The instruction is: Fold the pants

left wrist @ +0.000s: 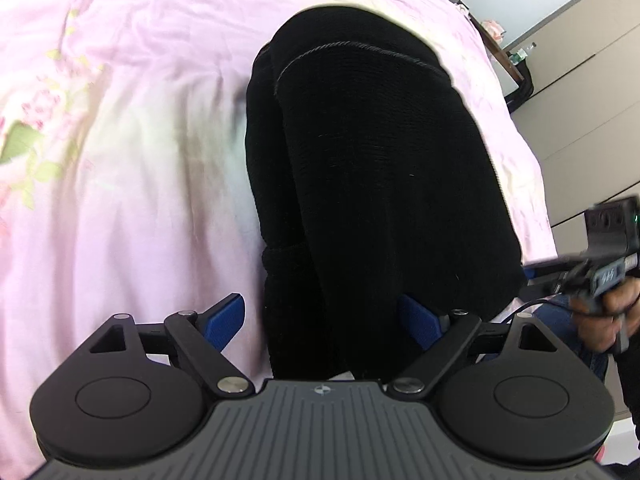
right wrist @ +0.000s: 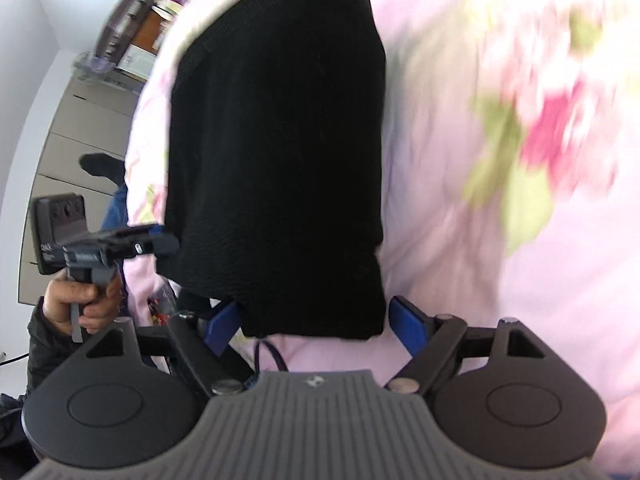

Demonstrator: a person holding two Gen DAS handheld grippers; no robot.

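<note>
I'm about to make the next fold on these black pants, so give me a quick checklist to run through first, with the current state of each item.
1. Black knit pants lying folded on the pink floral bedsheet: ok.
2. Left gripper open, blue pads off the fabric: ok.
3. Right gripper open, pads not pressing: ok.
4. Near edge of the pants between each gripper's pads: ok.
5. Layers aligned underneath: cannot tell.
6. Views sharp enough to aim: not ok, the right wrist view is blurred.
</note>
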